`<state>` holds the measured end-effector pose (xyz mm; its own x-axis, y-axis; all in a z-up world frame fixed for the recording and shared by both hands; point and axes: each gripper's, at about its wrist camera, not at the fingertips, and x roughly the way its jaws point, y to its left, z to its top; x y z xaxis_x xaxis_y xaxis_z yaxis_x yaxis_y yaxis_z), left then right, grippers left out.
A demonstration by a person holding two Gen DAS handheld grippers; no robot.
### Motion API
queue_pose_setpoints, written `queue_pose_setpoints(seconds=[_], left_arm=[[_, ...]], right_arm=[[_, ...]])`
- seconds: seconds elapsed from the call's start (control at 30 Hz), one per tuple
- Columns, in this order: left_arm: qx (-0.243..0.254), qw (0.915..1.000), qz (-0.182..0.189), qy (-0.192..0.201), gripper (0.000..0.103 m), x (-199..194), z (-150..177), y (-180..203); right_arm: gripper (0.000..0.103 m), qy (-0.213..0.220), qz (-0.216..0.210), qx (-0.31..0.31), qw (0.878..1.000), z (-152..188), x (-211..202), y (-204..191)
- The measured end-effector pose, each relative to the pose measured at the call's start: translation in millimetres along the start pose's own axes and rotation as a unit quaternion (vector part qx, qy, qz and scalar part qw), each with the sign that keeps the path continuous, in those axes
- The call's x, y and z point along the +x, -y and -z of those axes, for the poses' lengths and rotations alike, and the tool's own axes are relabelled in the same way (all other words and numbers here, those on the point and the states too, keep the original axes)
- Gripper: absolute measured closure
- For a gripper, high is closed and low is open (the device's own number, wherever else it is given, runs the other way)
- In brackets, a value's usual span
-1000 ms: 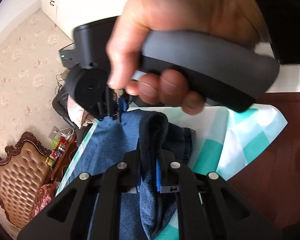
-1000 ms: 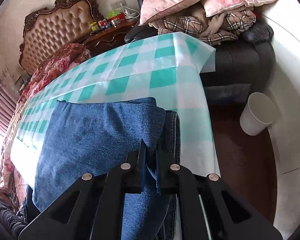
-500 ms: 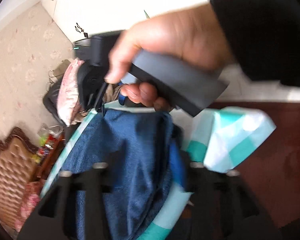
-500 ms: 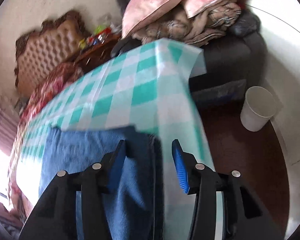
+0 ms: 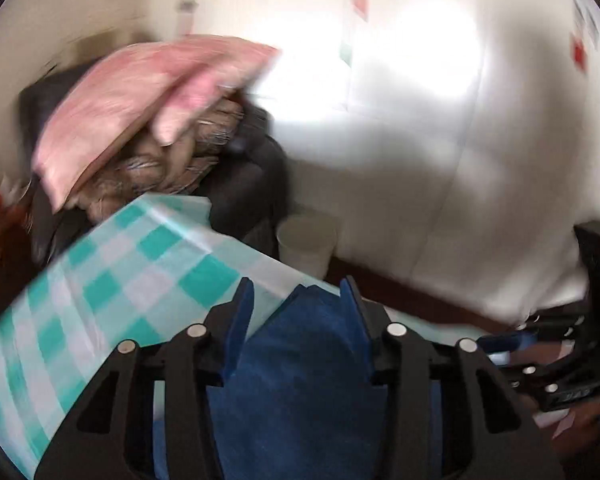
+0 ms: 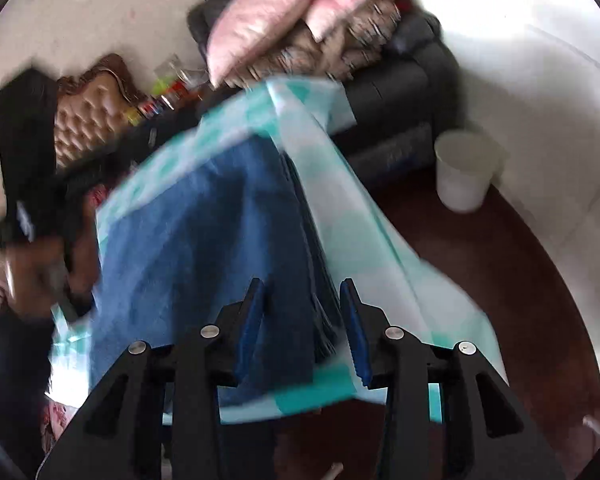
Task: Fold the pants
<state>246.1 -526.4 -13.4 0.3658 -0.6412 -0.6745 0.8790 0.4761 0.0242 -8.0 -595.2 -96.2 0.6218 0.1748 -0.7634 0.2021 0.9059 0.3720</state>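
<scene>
Pants (image 6: 204, 240) lie folded on the checked tablecloth (image 5: 112, 280), in the middle of the right view.
I see both jaws spread wide, holding nothing: left gripper (image 5: 296, 300) and right gripper (image 6: 302, 300) hover over the denim's near edge. I would press the stack flat and square its edges.

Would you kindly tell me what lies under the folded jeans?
The jeans lie on a teal-checked tablecloth. The table beneath the cloth is covered, so it cannot be seen.
</scene>
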Motion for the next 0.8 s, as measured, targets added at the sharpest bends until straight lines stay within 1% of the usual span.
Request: queue_pose_setpoints(seconds=[0.03, 0.1, 0.17, 0.2, 0.23, 0.27, 0.3, 0.33, 0.37, 0.4, 0.43, 0.53, 0.6, 0.63, 0.67, 0.7, 0.73, 0.77, 0.8], left_arm=[[0.019, 0.9997, 0.011, -0.014, 0.065, 8, 1, 12], [0.072, 0.9959, 0.029, -0.047, 0.070, 27, -3, 23], [0.087, 0.9931, 0.037, -0.069, 0.073, 40, 0, 33], [0.095, 0.9915, 0.040, -0.080, 0.076, 46, 1, 34], [0.107, 0.9893, 0.036, -0.093, 0.087, 52, 2, 36], [0.113, 0.9882, 0.037, -0.096, 0.091, 51, 6, 39], [0.117, 0.9874, 0.040, -0.099, 0.091, 53, 7, 37], [0.119, 0.9871, 0.033, -0.102, 0.091, 55, 7, 36], [0.116, 0.9878, 0.022, -0.102, 0.090, 57, 5, 32], [0.106, 0.9888, 0.025, -0.102, 0.090, 57, 3, 28], [0.098, 0.9889, 0.035, -0.106, 0.090, 58, 1, 26], [0.111, 0.9861, 0.039, -0.117, 0.090, 62, 1, 27], [0.116, 0.9849, 0.040, -0.122, 0.092, 62, 0, 28], [0.120, 0.9842, 0.042, -0.124, 0.095, 63, 0, 29], [0.128, 0.9827, 0.042, -0.128, 0.102, 63, 0, 31], [0.129, 0.9828, 0.037, -0.127, 0.102, 63, 0, 31], [0.111, 0.9859, 0.029, -0.122, 0.102, 65, -2, 24], [0.066, 0.9896, 0.031, -0.124, 0.102, 71, -3, 10], [0.052, 0.9899, 0.029, -0.129, 0.102, 76, 0, 4]], right_arm=[[0.064, -0.002, 0.003, 0.000, 1.000, 3, 4, 1], [0.064, -0.007, 0.001, 0.007, 1.000, 4, 9, 4], [0.064, -0.008, -0.003, 0.016, 1.000, 3, 11, 7], [0.064, -0.008, -0.001, 0.014, 1.000, 2, 12, 5], [0.064, -0.008, 0.005, 0.009, 1.000, 3, 13, 3], [0.064, -0.007, 0.008, 0.005, 1.000, 4, 13, 2], [0.064, -0.006, 0.009, 0.003, 1.000, 4, 13, 2], [0.064, -0.005, 0.012, 0.002, 1.000, 6, 13, 3], [0.063, -0.005, 0.015, 0.002, 1.000, 6, 13, 3], [0.063, -0.005, 0.015, 0.002, 1.000, 6, 14, 4], [0.063, -0.006, 0.016, 0.001, 1.000, 7, 14, 3], [0.062, -0.004, 0.026, -0.011, 1.000, 7, 14, 0], [0.057, -0.004, 0.035, -0.014, 0.999, 5, 15, -1], [0.055, -0.004, 0.042, -0.016, 0.999, 5, 16, -1], [0.053, -0.004, 0.046, -0.017, 0.999, 6, 16, -1], [0.051, -0.003, 0.049, -0.017, 0.999, 6, 16, -1], [0.050, -0.001, 0.053, -0.019, 0.998, 6, 17, -1], [0.050, 0.002, 0.056, -0.021, 0.998, 6, 17, -1], [0.050, 0.003, 0.058, -0.022, 0.998, 6, 18, -1]])
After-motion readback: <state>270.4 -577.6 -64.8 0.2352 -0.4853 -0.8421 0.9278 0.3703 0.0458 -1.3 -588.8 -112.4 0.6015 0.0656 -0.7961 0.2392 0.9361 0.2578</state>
